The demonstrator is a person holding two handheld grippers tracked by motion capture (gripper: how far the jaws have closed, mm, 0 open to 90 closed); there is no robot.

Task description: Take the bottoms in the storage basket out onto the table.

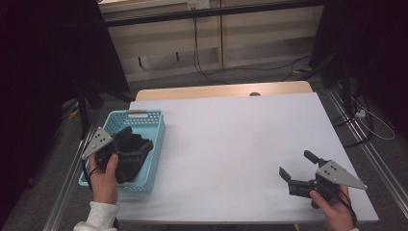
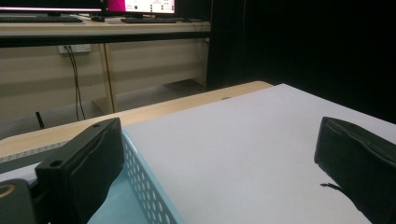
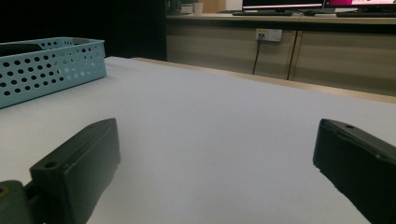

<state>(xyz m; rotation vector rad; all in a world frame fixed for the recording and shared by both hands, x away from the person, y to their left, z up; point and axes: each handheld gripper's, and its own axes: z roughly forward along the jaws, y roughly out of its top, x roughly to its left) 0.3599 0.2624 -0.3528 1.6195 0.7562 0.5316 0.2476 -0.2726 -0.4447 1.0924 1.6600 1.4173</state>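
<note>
Left gripper [image 1: 126,144], jaws spread wide and empty, hangs over the blue basket [image 1: 156,144] at the tabletop's [image 1: 240,139] left edge, apparently reaching for its dark contents [image 1: 129,163], while the right gripper [image 1: 294,168] rests open, holding nothing, near the right corner.

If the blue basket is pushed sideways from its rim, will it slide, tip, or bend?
The blue basket looks like thin perforated plastic, so probably light and slightly flexible. It sits low and wide on the smooth white table, so it would likely slide, not tip.

Light blue perforated basket [image 1: 154,144], white table [image 1: 240,144], black gripper fingers [image 1: 312,156].
</note>
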